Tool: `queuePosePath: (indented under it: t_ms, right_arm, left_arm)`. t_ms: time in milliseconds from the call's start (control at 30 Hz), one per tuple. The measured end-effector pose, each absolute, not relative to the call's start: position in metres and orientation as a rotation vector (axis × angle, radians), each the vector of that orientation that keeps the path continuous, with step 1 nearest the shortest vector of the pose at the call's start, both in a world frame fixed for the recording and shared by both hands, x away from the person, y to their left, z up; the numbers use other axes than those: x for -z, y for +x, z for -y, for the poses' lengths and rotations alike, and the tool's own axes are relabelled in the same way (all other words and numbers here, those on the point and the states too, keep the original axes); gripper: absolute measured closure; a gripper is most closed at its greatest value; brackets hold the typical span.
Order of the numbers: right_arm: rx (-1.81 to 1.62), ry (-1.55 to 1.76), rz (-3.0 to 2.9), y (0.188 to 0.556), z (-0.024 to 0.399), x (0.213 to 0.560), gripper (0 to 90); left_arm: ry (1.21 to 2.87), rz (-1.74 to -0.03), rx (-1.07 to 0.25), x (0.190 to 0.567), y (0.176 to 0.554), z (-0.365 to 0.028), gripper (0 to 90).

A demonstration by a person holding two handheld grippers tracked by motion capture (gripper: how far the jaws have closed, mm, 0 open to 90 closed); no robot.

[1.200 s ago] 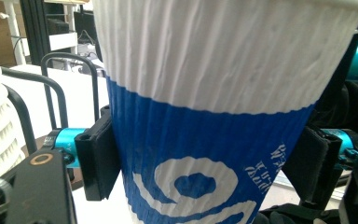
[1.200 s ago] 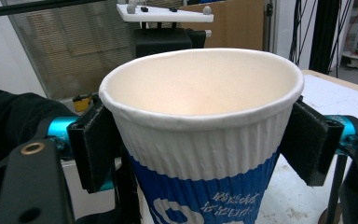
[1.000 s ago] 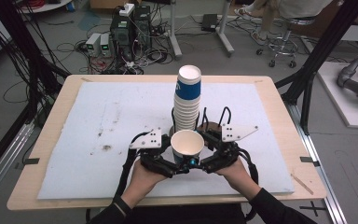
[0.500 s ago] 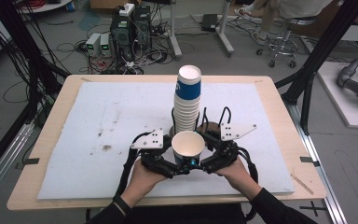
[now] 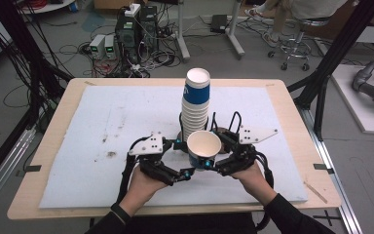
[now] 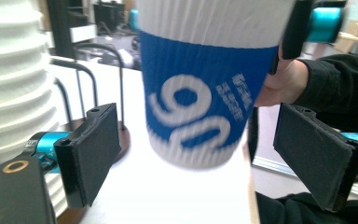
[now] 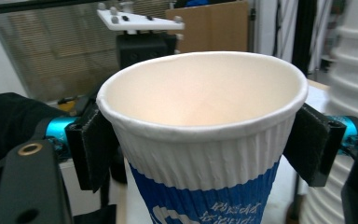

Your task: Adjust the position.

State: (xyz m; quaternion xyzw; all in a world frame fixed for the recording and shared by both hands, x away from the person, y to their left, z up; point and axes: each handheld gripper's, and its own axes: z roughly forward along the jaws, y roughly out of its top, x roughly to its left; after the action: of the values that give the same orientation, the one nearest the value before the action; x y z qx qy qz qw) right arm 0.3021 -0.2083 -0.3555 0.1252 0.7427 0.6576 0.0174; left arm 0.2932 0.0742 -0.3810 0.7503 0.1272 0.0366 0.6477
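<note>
Nothing much has shifted since a second ago: both hands and the cup sit where they were, low over the near part of the desk (image 5: 53,195). Nearest me, the right claw (image 7: 200,140) clamps a single paper cup (image 5: 203,148) just under its rim, pads pressed to either side, holding it upright and clear of the white mat (image 5: 102,126). The left claw (image 6: 214,154) stands wide, its pads apart on either side of the cup's blue band without touching it. Just behind, a tall stack of cups (image 5: 196,105) rises from a wire holder (image 5: 224,127).
</note>
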Motion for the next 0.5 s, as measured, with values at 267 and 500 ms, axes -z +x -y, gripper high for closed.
queuePosePath:
  t_ms: [267, 500]
  right_arm:
    - [-1.989, 0.457, -2.268, 0.307, 0.228, 0.356, 20.4]
    - [-1.948, 0.529, -2.208, 0.31, 0.246, 0.357, 20.3]
  left_arm:
    - [1.705, -0.359, -0.162, 0.377, 0.294, -0.102, 14.7]
    - [1.704, -0.425, -0.249, 0.377, 0.291, -0.13, 14.7]
